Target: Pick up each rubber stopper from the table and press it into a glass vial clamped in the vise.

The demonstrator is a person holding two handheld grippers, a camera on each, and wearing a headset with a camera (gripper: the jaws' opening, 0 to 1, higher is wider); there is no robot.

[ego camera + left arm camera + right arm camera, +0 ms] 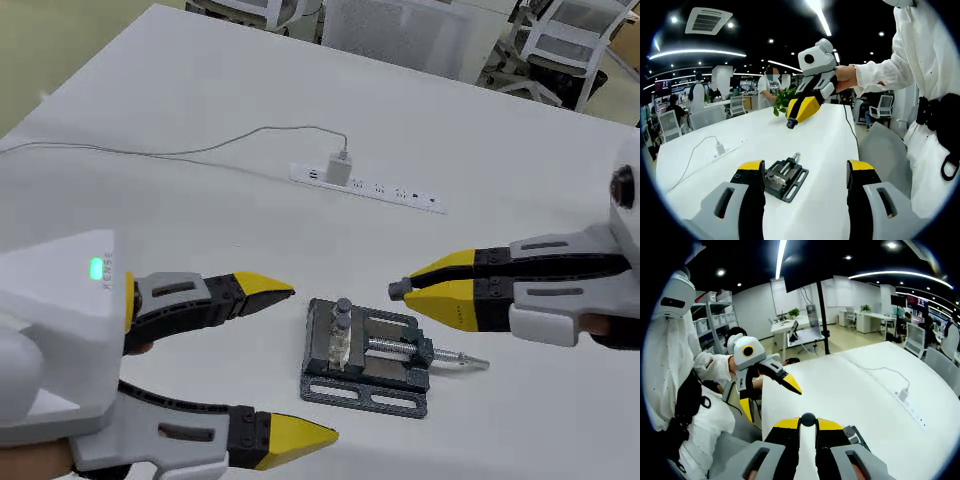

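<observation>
Your bench (200,90) is a plain white top. Its far corner meets a row of white office chairs (560,40). A white power strip (368,187) lies out in the middle of the bench with a charger (338,168) plugged into it, and a thin grey cable (180,150) trails from the charger toward the left edge.

The vise (365,358) stands on your side of the strip, toward the edge where you stand. It clamps the glass vial (340,335) upright between its jaws. The vial's top looks dark, and I cannot tell what sits there.

Your right gripper (408,285) hangs above the bench just right of the vise, clenched on a dark rubber stopper (398,290) at its tips. Your left gripper (312,362) hovers on the vise's left with its jaws spread wide and nothing between them.

The room around you is an open office with long ceiling lights (820,17), desks (800,335) and a leafy plant (785,100).
</observation>
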